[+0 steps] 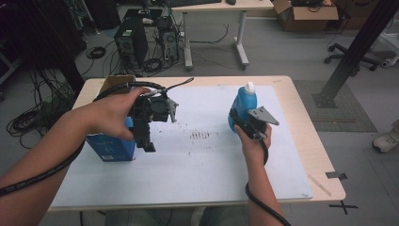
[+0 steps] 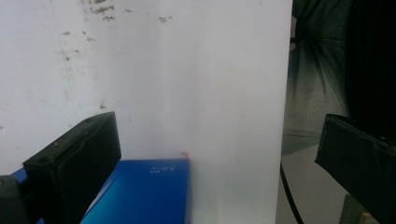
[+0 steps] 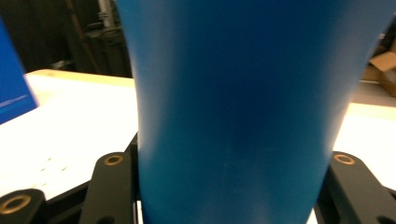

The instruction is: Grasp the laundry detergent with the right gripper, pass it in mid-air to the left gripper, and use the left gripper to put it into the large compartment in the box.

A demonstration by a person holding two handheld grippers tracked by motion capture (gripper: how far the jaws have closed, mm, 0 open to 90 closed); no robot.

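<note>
The right gripper is clamping the blue bottle upright, its long axis vertical, well to the right of the blue box on the counter; farther left, the left gripper is hanging wide open, empty, just beside that box.

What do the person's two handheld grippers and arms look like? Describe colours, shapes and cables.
Both forearms are bare, no sleeves. The left gripper is black with blocky padded jaws. The right gripper is black with a grey three-cornered plate and brass-ringed holes. A black cable trails from each.
</note>
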